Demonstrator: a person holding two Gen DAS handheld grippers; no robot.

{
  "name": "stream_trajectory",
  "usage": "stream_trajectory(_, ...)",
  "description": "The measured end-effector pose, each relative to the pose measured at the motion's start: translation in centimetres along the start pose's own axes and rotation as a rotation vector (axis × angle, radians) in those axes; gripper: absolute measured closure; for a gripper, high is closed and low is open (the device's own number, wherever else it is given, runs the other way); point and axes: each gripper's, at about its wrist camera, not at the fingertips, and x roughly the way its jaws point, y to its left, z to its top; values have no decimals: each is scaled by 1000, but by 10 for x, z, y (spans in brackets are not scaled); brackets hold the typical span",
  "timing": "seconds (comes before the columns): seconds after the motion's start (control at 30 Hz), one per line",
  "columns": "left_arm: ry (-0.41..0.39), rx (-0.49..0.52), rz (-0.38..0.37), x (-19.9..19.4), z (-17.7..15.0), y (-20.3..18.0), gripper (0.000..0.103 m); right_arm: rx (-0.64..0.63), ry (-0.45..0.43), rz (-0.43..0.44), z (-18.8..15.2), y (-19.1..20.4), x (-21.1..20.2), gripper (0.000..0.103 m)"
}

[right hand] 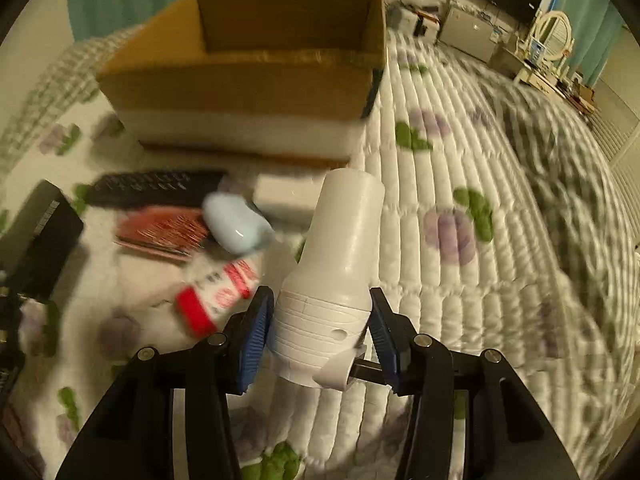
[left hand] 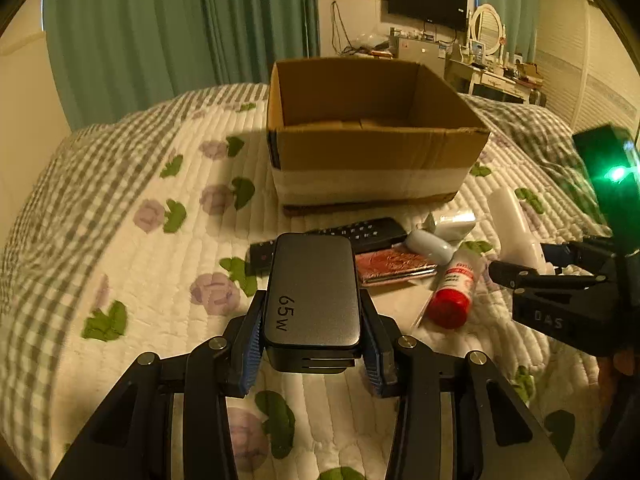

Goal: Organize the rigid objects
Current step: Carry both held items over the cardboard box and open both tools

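The left gripper (left hand: 312, 344) was clamped on the charger (left hand: 312, 292), whose long axis pointed straight ahead at the cardboard box (left hand: 372, 148) on the bed (left hand: 132, 264). The right gripper (right hand: 316, 336) pinched the white dryer-like tool (right hand: 332, 280), nozzle leaning forward toward the box's right corner; the left seemed better lined up.

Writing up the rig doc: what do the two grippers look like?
Both match: black angular linkage arms with silver pivot pins and ribbed blue pads. Seen from the left gripper, the right gripper body carries white "DAS" lettering and a dark top module with a glowing green light. No cables or sleeves visible.
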Motion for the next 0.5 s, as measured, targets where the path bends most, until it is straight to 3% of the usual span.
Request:
stream_trajectory(0.33, -165, 11, -11, -57, 71, 6, 60, -81, -234, 50, 68, 11, -103, 55)
stream_trajectory(0.5, -241, 25, -15, -59, 123, 7, 60, -92, -318, 33, 115, 2, -123, 55)
